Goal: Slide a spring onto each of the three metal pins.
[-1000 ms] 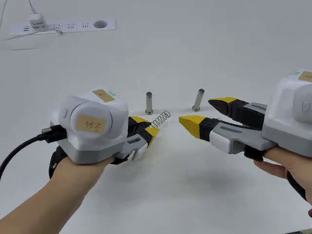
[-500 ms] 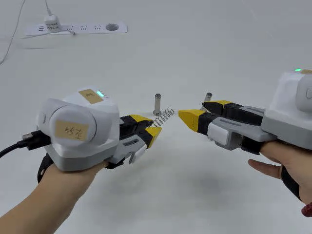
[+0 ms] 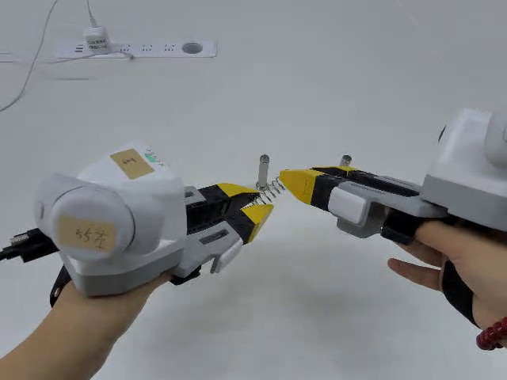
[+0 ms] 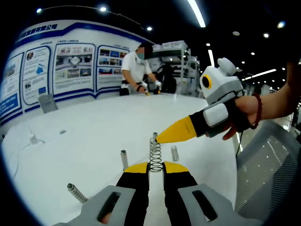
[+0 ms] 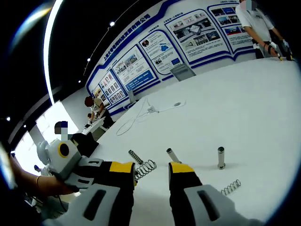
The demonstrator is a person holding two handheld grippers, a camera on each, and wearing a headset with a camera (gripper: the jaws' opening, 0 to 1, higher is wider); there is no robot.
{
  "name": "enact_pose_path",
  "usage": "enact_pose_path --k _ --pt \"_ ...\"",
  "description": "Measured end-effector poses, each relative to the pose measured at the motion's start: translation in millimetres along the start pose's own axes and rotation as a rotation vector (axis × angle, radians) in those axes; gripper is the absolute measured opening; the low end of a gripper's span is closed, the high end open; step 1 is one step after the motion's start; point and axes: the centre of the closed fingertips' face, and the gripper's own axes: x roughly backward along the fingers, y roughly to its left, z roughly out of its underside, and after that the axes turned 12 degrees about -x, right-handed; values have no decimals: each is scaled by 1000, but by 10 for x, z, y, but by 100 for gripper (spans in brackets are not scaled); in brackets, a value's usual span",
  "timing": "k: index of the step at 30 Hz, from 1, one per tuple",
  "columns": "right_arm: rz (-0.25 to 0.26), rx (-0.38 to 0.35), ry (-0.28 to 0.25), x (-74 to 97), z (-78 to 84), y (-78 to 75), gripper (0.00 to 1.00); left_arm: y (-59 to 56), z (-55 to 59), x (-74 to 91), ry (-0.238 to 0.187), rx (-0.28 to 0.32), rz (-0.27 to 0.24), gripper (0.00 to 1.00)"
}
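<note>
While near the right gripper (image 5: 153, 167), spring (image 4: 155, 151) between jaws of left gripper (image 4: 156, 165).

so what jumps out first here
The spring pinched in the left tool's yellow tips, sticking out over the middle of the white table. The open right tool points its tip almost at the spring's free end, and a bare metal pin stands just behind them.

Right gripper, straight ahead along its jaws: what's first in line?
Probably the spring clamped in the left gripper: it sits ahead, between the open jaws of the right gripper. Depth unclear.
</note>
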Motion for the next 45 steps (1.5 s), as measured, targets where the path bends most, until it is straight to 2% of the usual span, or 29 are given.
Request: enact_pose_path --k 11,15,19,26,36,42,45 --pt "-49 -77 10 -21 17 135 22 -45 -86 54 -65 46 28 10" --pt "-58 -94 11 -24 18 164 19 -45 -90 59 -66 45 31 10" --pt "-65 -113 13 -24 16 180 17 -46 -131 61 -86 55 36 10" --pt "-72 -121 7 -18 -2 196 15 -52 -128 59 -78 54 40 10" --pt "-89 -45 4 -41 -6 258 13 -45 -87 54 -43 50 27 11" --pt "-95 66 4 -51 -18 301 13 -33 -73 48 -32 62 17 12" --pt "-92 93 -2 -55 -33 311 13 -22 -38 43 -13 64 9 13"
